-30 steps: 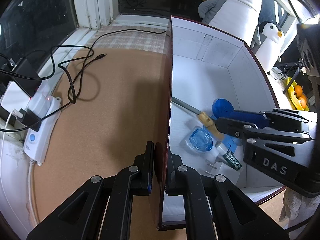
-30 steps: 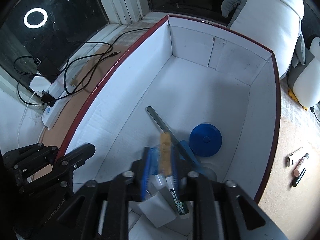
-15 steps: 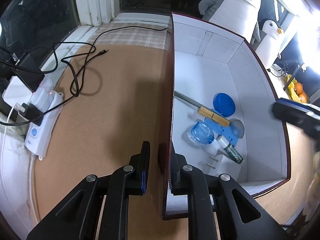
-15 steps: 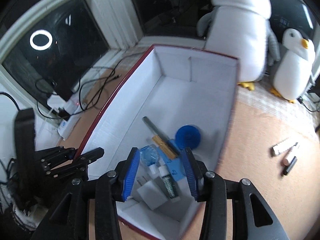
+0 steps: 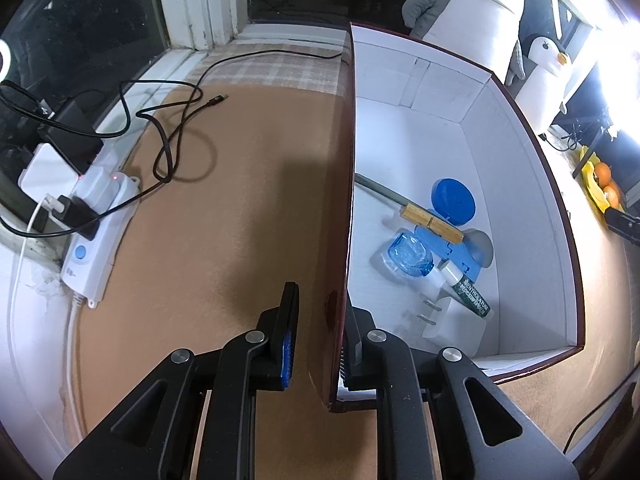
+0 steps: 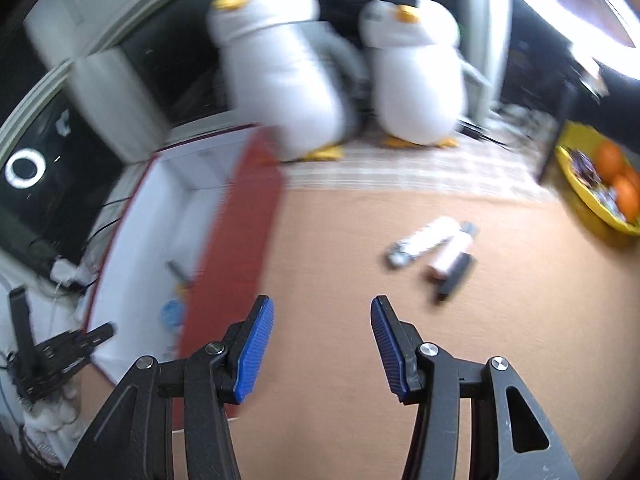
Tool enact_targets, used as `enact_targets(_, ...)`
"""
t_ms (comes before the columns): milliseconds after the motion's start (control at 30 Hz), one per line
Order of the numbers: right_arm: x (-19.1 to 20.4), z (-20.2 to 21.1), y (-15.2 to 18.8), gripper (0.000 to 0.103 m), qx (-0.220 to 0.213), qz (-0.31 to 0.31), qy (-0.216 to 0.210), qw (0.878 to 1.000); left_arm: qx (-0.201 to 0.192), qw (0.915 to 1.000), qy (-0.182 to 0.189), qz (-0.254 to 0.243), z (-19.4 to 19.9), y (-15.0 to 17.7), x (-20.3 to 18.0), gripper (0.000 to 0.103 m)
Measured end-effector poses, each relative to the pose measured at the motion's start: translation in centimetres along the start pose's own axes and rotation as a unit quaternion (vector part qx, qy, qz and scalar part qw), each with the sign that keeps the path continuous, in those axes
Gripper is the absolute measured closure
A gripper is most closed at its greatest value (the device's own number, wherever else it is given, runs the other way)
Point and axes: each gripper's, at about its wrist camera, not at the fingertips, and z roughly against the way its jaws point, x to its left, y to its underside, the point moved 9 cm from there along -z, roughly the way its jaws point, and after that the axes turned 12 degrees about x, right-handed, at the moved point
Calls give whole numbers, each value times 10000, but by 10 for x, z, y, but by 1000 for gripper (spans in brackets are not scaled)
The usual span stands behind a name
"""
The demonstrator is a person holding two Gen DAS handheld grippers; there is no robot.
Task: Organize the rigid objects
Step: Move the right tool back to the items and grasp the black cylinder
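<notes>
Plastic, by the look of it: three small tubes (image 6: 428, 238) bunched together on the brown mat (image 6: 340, 240), outside the box (image 6: 236, 220), ahead and to the right of the right gripper (image 6: 322, 340), well apart from it. Probably light, stiff and smooth, apt to roll; best pinched one at a time across the middle of the barrel. Too blurred to read caps or labels. Right jaws just opened further, spread, nothing between them. Left gripper (image 5: 320, 300) astride the box's near wall, jaws just eased apart, outer pad clear of the cardboard, so clamping nothing.
</notes>
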Motion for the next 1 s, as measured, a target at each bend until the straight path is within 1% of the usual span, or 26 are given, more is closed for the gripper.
enact_targets(200,-62,-17,-8,56,198,-705,-139,9972,21,10000,-65,39,2,1,1,87)
enact_targets(433,-102,-42,-17,57,467,-1284,-278,9902,52,9999,-130,84,1,1,1,87)
enact_targets(533,-111,-54,-19,62,562,-1429,-262,9878,63,9998,-153,112,0,1,2,87)
enact_targets(600,-116,-62,-21,70,654,-1511,-254,9860,78,9998,-161,132,0,0,2,87)
enact_targets(667,-119,-69,-22,74,712,-1535,-242,9853,90,9997,-165,148,-1,0,3,87)
enact_targets(1000,-124,-94,-33,75,918,-1443,11,9853,129,9996,-166,195,-3,-1,3,87)
